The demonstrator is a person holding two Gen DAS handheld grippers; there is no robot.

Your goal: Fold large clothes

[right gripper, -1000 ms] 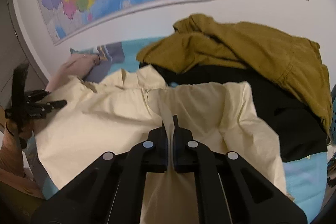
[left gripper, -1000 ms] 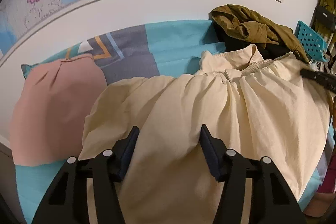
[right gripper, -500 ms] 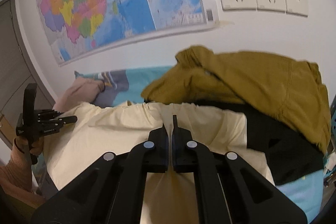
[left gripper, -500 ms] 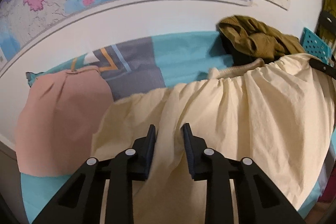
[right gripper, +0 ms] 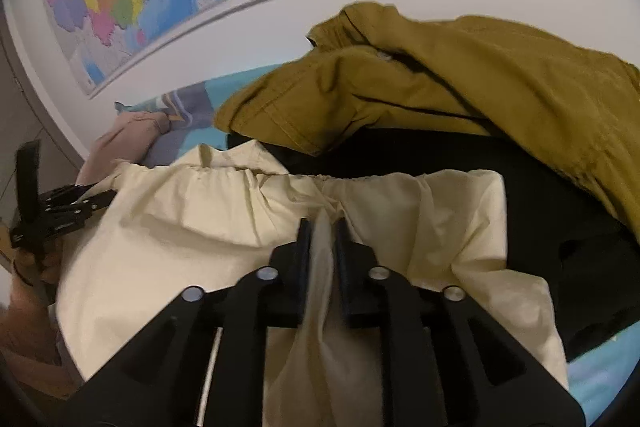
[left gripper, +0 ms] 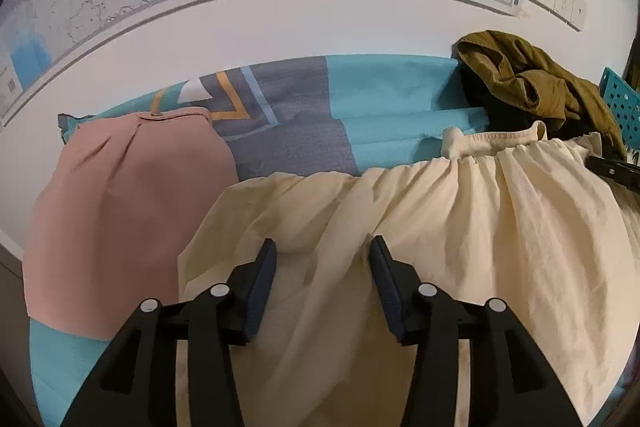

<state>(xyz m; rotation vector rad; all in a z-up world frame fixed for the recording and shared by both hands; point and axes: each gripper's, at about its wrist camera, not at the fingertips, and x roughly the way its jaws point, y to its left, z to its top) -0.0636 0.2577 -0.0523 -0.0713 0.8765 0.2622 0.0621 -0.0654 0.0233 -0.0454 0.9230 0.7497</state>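
Observation:
A large cream garment (left gripper: 460, 227) with a gathered elastic waistband lies spread on the bed. My left gripper (left gripper: 322, 251) hangs over its left part. Its jaws are opening and stand well apart, with cream cloth bulging between them but not pinched. In the right wrist view my right gripper (right gripper: 322, 227) is over the cream garment (right gripper: 200, 227) just below the waistband. Its jaws are opening, and a blurred upright fold of cream cloth still runs through the narrow gap. The left gripper (right gripper: 52, 211) shows at the far left there, held by a hand.
A folded pink garment (left gripper: 120, 195) lies to the left on the teal and grey sheet (left gripper: 384, 87). An olive garment (right gripper: 440, 87) is heaped on a black one (right gripper: 560, 227) at the back right. A teal perforated basket (left gripper: 620, 99) stands at the right edge. The wall with a map is close behind.
The left jaws narrowed half a second ago and have widened again. The right jaws, shut on a cream fold before, have parted. Both grippers moved toward the wall and the waistband lies flatter.

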